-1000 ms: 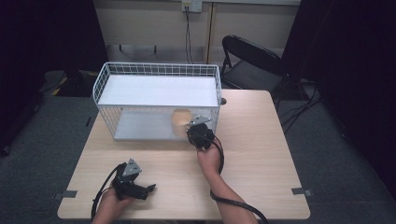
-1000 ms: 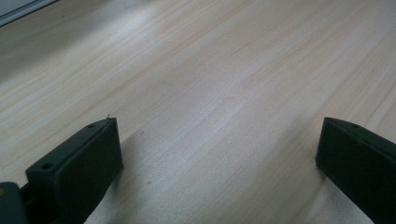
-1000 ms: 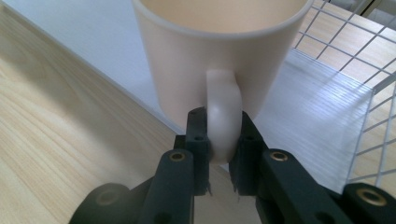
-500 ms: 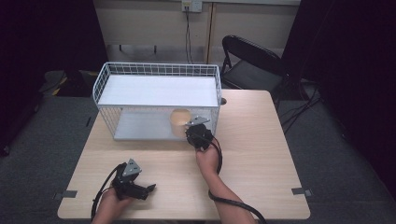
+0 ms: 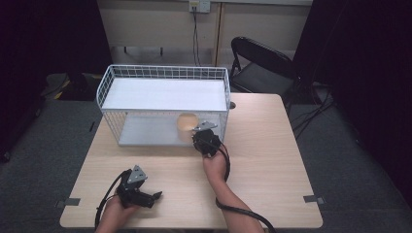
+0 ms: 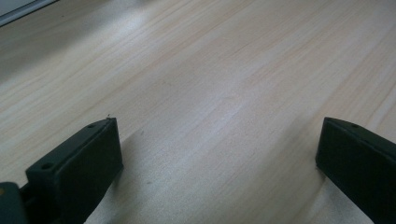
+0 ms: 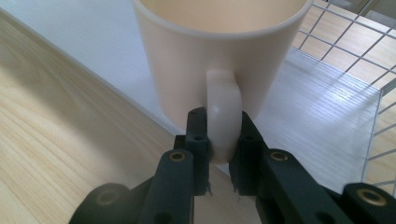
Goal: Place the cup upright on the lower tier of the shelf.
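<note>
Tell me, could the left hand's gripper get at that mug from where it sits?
Probably not right away. The left gripper rests open at the table's near edge, well away from the mug, whose handle the right gripper clamps at the wire rack's lower shelf.

One mug (image 7: 219, 60), one wire rack (image 5: 165, 104), one chair (image 5: 262, 63) — two grippers.

No readable text, label or number appears anywhere.

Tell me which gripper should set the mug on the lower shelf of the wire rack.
Right. The right gripper is shut on the mug handle at the wire rack opening. The left gripper sits open near the table front edge.
</note>
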`<state>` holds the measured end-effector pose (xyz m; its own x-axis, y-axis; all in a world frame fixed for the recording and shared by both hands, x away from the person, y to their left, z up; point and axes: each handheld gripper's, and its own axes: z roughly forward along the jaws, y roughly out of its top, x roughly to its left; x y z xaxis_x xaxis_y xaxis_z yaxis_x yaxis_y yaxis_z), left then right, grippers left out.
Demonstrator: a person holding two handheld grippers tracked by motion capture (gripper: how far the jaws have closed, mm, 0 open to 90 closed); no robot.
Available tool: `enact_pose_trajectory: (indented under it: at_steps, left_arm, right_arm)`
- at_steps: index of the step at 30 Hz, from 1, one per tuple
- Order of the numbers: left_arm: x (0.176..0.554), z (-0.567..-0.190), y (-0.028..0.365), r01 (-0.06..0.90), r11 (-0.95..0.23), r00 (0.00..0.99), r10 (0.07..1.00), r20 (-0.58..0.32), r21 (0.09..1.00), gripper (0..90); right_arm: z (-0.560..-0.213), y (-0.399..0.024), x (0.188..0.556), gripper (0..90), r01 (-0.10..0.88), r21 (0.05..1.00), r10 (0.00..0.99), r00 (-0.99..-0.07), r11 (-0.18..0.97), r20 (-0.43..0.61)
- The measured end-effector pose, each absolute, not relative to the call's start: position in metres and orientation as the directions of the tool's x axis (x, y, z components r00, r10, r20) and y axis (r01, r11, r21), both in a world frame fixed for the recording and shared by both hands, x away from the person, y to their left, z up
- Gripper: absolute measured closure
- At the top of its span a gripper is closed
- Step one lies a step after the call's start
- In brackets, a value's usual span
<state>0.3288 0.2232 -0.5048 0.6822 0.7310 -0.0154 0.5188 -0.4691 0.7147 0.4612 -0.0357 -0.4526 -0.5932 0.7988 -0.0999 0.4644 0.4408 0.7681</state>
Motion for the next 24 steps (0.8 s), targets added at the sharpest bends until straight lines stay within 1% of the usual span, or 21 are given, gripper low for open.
enact_pose_trajectory:
  at_steps: [17, 24]
  left_arm:
    - [0.3288, -0.5048, 0.2232, 0.519, -0.469, 0.682, 0.731, -0.016, 0.715, 0.0]
    - [0.3288, -0.5048, 0.2232, 0.519, -0.469, 0.682, 0.731, -0.015, 0.715, 0.0]
  right_arm:
    - [-0.4559, -0.0339, 0.4622, 80.1, 0.474, 0.782, 0.816, -0.573, 0.405, -0.075]
    - [-0.4558, -0.0336, 0.4626, 80.0, 0.472, 0.782, 0.820, -0.566, 0.406, -0.085]
